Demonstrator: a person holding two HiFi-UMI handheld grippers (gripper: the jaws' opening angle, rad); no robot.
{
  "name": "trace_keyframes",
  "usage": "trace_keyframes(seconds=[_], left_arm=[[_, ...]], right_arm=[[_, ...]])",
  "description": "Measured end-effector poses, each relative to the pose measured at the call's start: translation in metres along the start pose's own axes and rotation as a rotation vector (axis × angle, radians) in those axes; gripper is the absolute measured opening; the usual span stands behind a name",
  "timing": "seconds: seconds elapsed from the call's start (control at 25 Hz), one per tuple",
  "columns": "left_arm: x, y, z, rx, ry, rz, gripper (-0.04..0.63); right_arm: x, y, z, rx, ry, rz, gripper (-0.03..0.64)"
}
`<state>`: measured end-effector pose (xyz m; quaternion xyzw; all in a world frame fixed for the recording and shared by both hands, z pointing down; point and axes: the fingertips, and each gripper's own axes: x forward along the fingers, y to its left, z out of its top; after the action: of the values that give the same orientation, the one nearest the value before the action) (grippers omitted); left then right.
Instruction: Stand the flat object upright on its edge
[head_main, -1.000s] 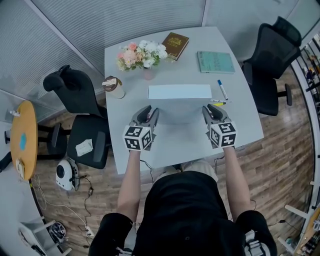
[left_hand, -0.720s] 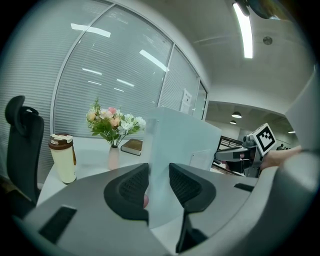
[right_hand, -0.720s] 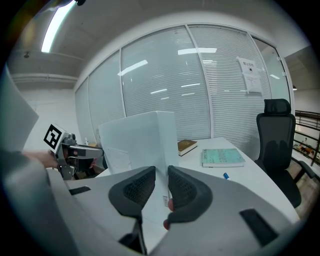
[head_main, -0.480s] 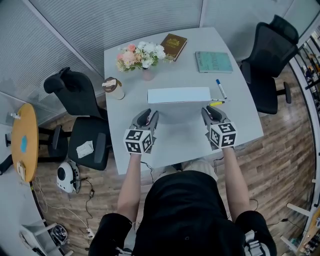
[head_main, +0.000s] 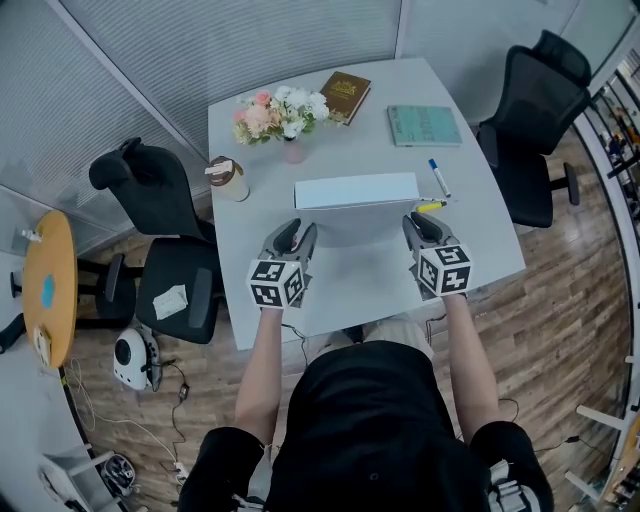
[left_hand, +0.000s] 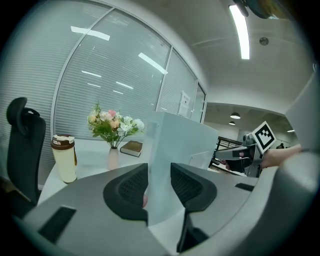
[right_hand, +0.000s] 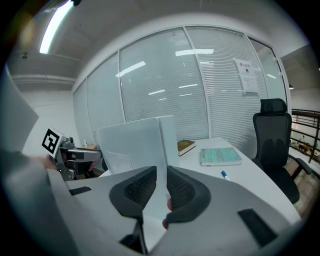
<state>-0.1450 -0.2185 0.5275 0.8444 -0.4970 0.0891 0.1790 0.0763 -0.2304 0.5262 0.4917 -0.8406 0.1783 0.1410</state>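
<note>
While left fingers (left_hand: 127, 192) have eased on the box (left_hand: 175, 140), right fingers (right_hand: 186, 192) tightened.

Your grey table (head_main: 360, 275) bears a white box (head_main: 357, 190) on edge between your left fingers (head_main: 289, 233) and right fingers (head_main: 416, 229). Beyond the left: tumbler (head_main: 227, 176), flowers (head_main: 288, 112), brown book (head_main: 344, 95). Beyond the right: teal book (head_main: 424, 125), two markers (head_main: 438, 178).

No print is legible, not even on the wall notice (right_hand: 245, 75).
</note>
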Motion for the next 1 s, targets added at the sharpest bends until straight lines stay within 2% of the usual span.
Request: trace_keyframes(seconds=[0.6, 0.84, 1.0], left_arm=[[-0.032, -0.018, 0.001, -0.015, -0.039, 0.020, 0.149], [-0.053, -0.048, 0.001, -0.009, -0.069, 0.016, 0.132], [-0.063, -0.064, -0.011, -0.021, -0.069, 0.029, 0.092]], right_arm=[[-0.027, 0.013, -0.007, -0.004, -0.013, 0.021, 0.064], [-0.050, 0.023, -0.016, -0.021, -0.018, 0.045, 0.040], [-0.072, 0.031, -0.021, -0.028, -0.025, 0.062, 0.017]])
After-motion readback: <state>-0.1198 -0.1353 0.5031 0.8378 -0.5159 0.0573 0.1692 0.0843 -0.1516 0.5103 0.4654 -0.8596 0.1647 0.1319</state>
